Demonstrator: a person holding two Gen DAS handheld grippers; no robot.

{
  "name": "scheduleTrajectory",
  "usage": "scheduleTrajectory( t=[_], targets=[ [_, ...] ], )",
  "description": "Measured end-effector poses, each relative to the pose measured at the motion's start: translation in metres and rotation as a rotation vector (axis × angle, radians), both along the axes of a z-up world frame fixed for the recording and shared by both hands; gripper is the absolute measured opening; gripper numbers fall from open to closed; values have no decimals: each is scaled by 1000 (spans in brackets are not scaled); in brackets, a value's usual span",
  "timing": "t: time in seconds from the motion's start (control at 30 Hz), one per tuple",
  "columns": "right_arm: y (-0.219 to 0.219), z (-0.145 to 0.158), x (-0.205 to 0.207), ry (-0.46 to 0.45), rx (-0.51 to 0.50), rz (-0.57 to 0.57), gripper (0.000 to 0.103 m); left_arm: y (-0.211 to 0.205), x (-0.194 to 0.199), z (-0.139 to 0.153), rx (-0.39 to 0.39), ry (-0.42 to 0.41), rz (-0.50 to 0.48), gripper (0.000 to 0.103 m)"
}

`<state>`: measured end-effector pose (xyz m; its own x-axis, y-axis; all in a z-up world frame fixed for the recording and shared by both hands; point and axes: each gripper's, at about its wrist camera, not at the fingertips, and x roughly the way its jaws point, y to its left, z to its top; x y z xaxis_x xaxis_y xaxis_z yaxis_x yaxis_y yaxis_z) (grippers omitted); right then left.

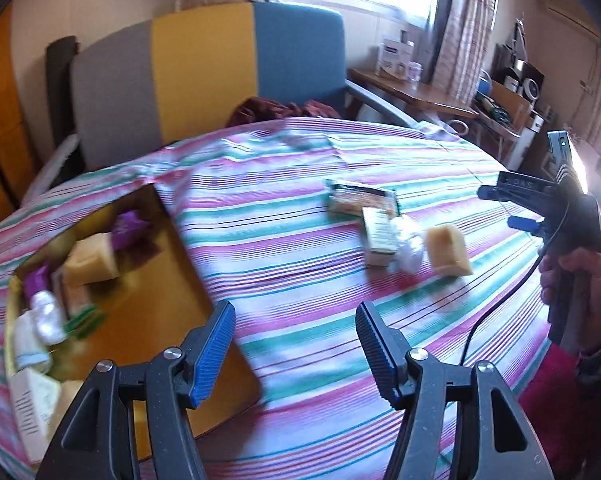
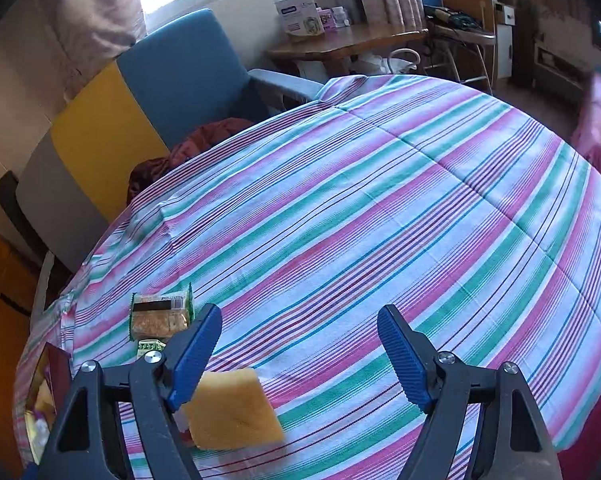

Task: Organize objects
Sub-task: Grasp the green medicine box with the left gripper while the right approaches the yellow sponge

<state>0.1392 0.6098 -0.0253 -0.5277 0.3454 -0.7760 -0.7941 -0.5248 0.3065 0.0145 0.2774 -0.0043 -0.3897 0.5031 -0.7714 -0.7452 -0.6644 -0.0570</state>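
Yellow sponge (image 2: 234, 414) sits on the striped cloth (image 2: 380, 200) just under our right gripper (image 2: 300, 356), both grippers' jaws wide and empty, left gripper (image 1: 296, 344) near the box (image 1: 188, 280), and it looks light and squishy, so we'd pinch its flat sides.

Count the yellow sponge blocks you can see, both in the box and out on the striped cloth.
2. One sponge lies loose on the striped cloth, beside a white packet. The other sponge sits in the box; more may be buried there.
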Motion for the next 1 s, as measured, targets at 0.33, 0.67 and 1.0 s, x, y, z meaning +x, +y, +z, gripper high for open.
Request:
scheduleTrajectory(
  t=[0.33,0.67,1.0],
  targets=[
    [-5,-4,-8,9,-44,48,81,72,-18,-25,-41,-69,-60,59],
    [-9,-9,-17,-3,-68,98,81,139,-46,-56,-71,-185,-79,58],
    [-4,-14,-20,-12,-95,116,81,159,-67,-93,-73,-314,-45,30]
  ],
)
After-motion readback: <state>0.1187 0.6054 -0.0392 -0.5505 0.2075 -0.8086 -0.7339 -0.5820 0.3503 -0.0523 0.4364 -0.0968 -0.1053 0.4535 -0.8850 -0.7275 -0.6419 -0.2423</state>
